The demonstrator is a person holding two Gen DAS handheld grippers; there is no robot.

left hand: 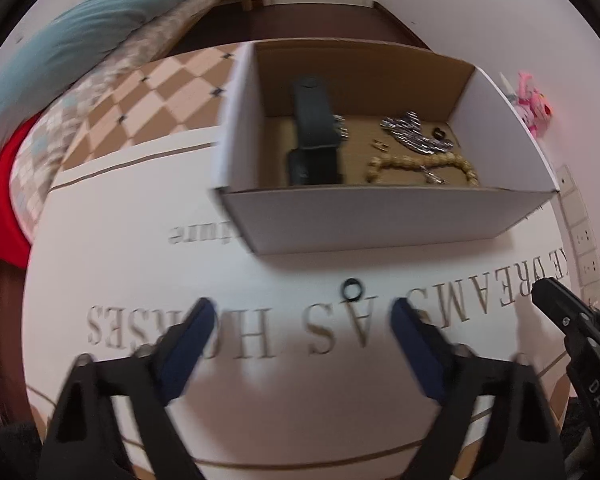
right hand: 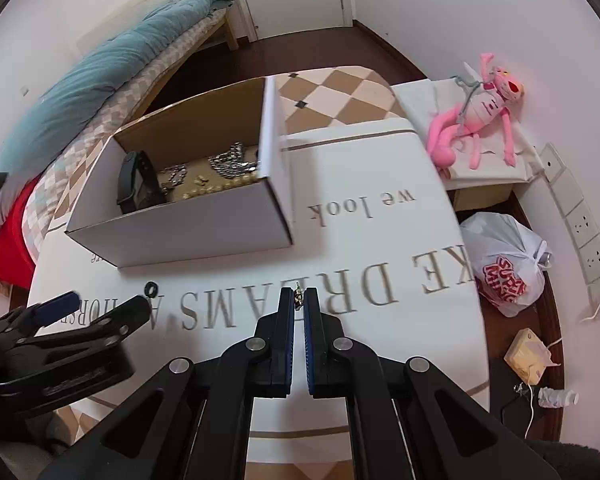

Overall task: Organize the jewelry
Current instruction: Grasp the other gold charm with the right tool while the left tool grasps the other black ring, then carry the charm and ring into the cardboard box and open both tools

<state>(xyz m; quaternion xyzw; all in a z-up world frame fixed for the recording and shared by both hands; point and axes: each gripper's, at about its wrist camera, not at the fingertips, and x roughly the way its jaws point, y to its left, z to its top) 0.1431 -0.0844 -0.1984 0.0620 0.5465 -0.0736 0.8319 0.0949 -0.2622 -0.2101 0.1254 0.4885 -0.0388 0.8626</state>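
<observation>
An open white cardboard box (left hand: 380,216) stands on a white printed cloth; it also shows in the right wrist view (right hand: 188,232). Inside lie a black watch (left hand: 314,136), a silver chain piece (left hand: 416,132), a gold bead bracelet (left hand: 424,166) and a small black ring (left hand: 439,134). Another black ring (left hand: 351,289) lies on the cloth in front of the box, just beyond my open left gripper (left hand: 302,312). It also shows in the right wrist view (right hand: 151,289). My right gripper (right hand: 299,294) is shut on a small gold earring (right hand: 298,296) above the cloth.
A bed with a teal quilt (right hand: 112,60) lies at the left. A pink plush toy (right hand: 480,112) lies on a cloth-covered box at the right. A white plastic bag (right hand: 504,264) and a beige device (right hand: 528,360) sit on the floor near wall sockets (right hand: 584,220).
</observation>
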